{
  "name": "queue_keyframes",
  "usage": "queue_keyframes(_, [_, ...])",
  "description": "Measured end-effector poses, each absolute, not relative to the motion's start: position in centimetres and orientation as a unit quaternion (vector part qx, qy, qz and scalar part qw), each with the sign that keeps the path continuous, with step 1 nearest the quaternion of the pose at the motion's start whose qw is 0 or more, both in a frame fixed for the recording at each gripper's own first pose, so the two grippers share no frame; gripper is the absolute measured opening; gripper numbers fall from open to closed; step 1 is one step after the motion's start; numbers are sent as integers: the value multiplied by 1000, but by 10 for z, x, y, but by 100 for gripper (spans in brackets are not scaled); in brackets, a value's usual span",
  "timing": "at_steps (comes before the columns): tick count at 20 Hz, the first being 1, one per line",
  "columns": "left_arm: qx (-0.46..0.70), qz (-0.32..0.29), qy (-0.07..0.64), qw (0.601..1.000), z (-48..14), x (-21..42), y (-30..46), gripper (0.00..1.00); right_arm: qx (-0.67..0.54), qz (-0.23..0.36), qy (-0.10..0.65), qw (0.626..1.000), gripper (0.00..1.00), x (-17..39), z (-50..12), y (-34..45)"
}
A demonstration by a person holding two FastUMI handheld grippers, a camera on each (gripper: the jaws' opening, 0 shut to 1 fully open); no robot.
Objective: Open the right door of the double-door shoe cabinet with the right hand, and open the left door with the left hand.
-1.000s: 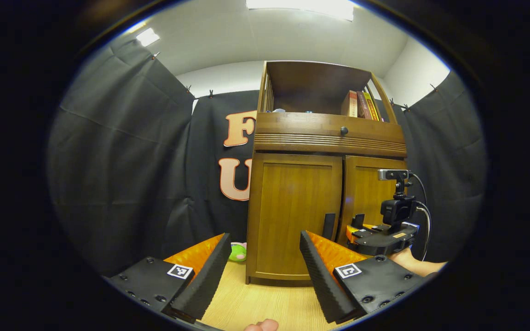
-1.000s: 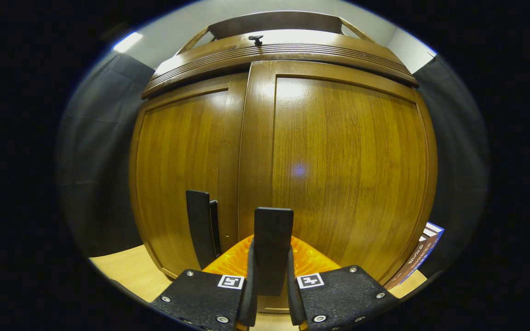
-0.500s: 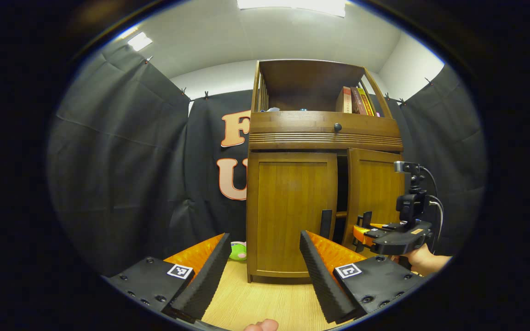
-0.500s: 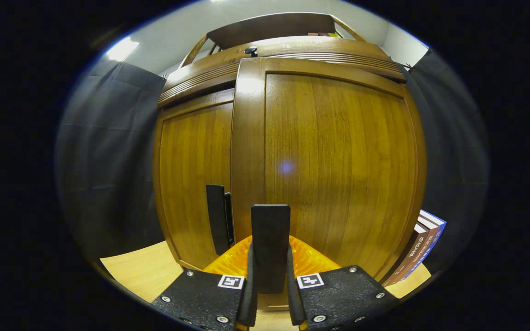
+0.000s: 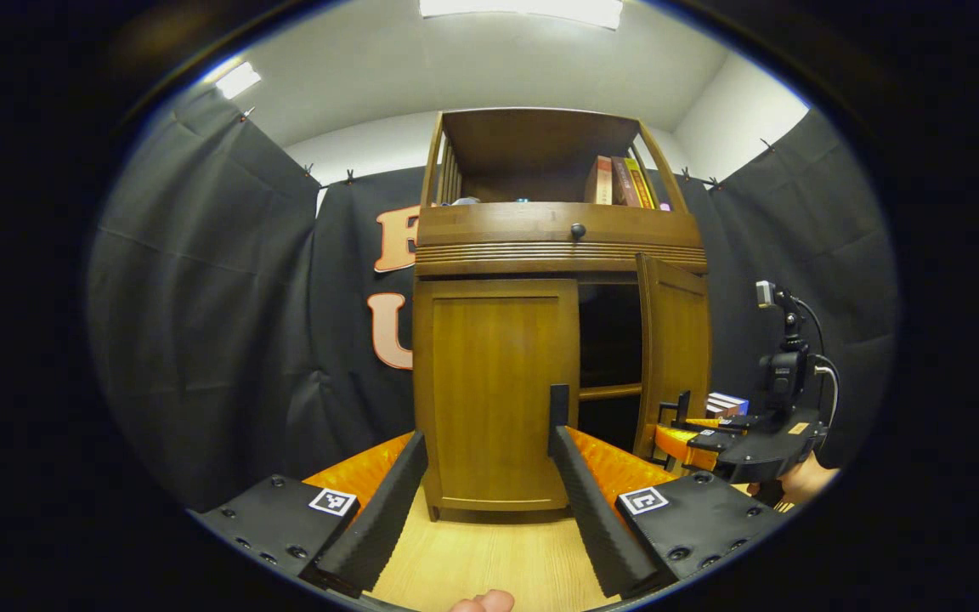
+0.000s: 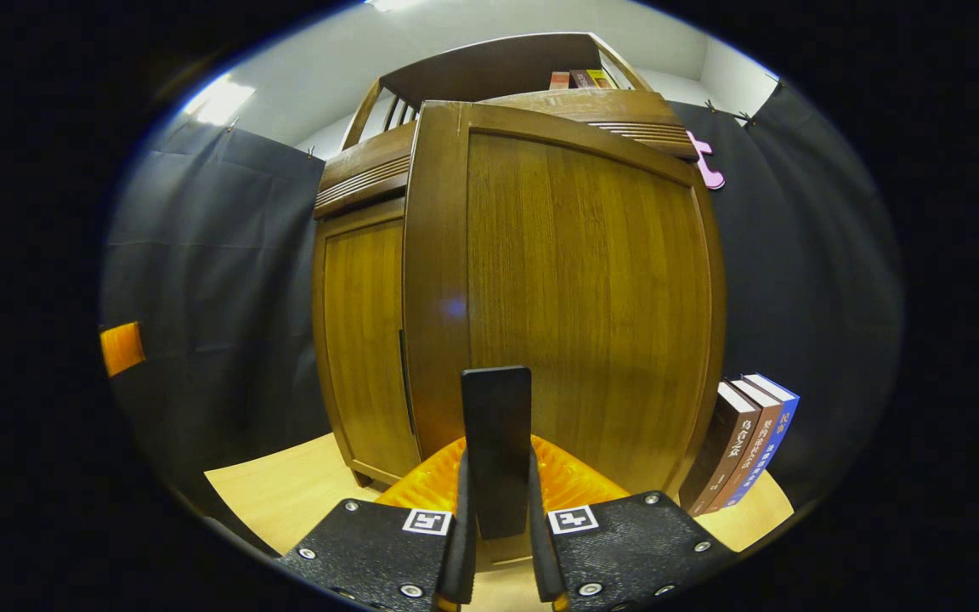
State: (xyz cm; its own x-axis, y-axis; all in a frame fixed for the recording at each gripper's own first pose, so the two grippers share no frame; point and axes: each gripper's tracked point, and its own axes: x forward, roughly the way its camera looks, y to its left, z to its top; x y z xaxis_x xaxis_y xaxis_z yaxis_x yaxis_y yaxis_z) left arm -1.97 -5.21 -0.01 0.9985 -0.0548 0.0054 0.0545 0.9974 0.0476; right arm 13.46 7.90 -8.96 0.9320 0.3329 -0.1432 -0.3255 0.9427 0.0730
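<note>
A: Shoe cabinet (image 5: pixel 557 255) stands on the wood floor (image 5: pixel 489 561) against the black cloth. Right door (image 5: pixel 675 357) is swung out, dark inside with a shelf board (image 5: pixel 610 392) visible. Left door (image 5: pixel 494 391) sits flush, closed, its dark handle (image 5: pixel 558 406) at the inner edge.

B: Right claw?

A: Right claw (image 6: pixel 498 510) is clenched on the right door's handle (image 6: pixel 498 442); the dark bar stands upright between both fingers, pinched on either side. Door panel is right in front of that camera. In the left gripper view the same claw (image 5: pixel 683 429) sits at the door's free edge, a hand (image 5: pixel 804 483) behind it.

B: Left claw?

A: Left claw (image 5: pixel 485 501) is released, fingers spread wide, nothing between them. It hangs low over the floor, apart from the left door, aimed at it.

B: Anything else?

A: Books (image 5: pixel 621 181) upright on the open top shelf, a drawer knob (image 5: pixel 578 229) below them. Three more books (image 6: pixel 749 442) stand on the floor just beside the cabinet's right side, leaning a bit. Pink thing (image 6: pixel 704 161) near the cabinet's top corner, can't tell what it is. A fingertip (image 5: pixel 481 602) shows at the bottom edge of the left gripper view.
</note>
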Motion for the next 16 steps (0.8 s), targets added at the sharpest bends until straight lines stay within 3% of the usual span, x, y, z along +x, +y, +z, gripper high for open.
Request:
queue_keyframes(7, [6, -56, -2, 998, -4, -18, -84, 95, 28, 151, 81, 985, 27, 105, -89, 40])
queue_keyframes(8, [6, -58, -2, 998, -4, -16, -86, 95, 26, 143, 84, 986, 36, 102, -90, 33])
queue_keyframes(9, [6, -60, -3, 998, -4, -15, -87, 95, 23, 135, 87, 987, 36, 97, -94, 25])
queue_keyframes(10, [6, -61, -2, 998, -5, -14, -88, 95, 21, 128, 89, 988, 17, 95, -94, 18])
queue_keyframes(11, [6, -61, -2, 998, -6, -14, -90, 95, 20, 123, 90, 988, 27, 92, -94, 10])
queue_keyframes(14, [-4, -63, 2, 998, -9, -10, -92, 94, 26, 108, 91, 990, 24, 86, -92, -6])
queue_keyframes(15, [-10, -66, 4, 998, -10, -9, -96, 94, 26, 101, 89, 991, 14, 84, -92, -10])
queue_keyframes(16, [-14, -70, 6, 997, -11, -10, -98, 95, 22, 96, 88, 991, 23, 84, -93, -15])
